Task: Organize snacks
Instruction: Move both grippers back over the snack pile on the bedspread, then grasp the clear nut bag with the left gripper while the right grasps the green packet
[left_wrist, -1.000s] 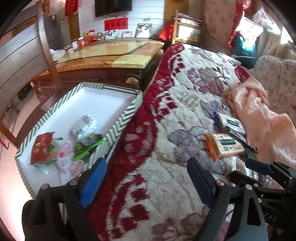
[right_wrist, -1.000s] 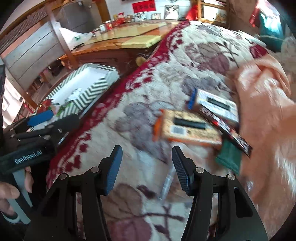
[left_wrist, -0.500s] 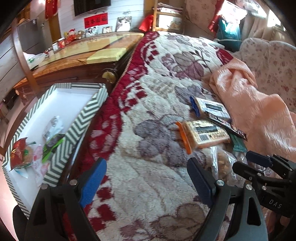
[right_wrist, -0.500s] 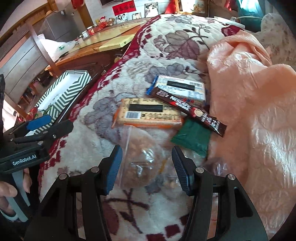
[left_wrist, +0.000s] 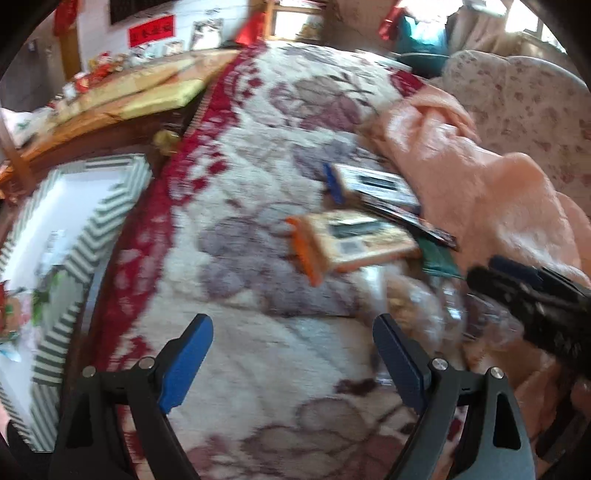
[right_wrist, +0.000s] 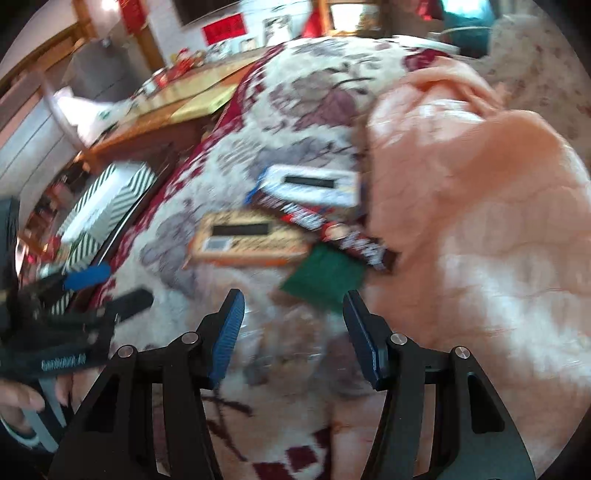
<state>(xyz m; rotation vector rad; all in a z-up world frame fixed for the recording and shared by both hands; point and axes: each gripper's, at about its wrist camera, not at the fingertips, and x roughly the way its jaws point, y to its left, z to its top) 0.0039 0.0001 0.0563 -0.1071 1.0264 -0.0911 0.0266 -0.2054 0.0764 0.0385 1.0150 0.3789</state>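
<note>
A floral blanket (left_wrist: 258, 206) fills both views. At nine o'clock sits the striped box (left_wrist: 92, 221). Snack packets (right_wrist: 251, 240) lie at twelve o'clock. The left gripper (left_wrist: 291, 363) gapes wide and empty; the right gripper (right_wrist: 293, 332) stands half-spread, empty, above a blurred clear bag (right_wrist: 291, 354).

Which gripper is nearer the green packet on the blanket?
Right. The right gripper hangs just short of the green packet, both jaws open. The left gripper sits farther off, over bare blanket.

both tools have swung away from the striped box (left_wrist: 92, 236) toward the snacks on the blanket (left_wrist: 258, 332); the right tool (right_wrist: 291, 332) now hangs over a clear bag (right_wrist: 295, 354), below the green packet (right_wrist: 325, 277).
</note>
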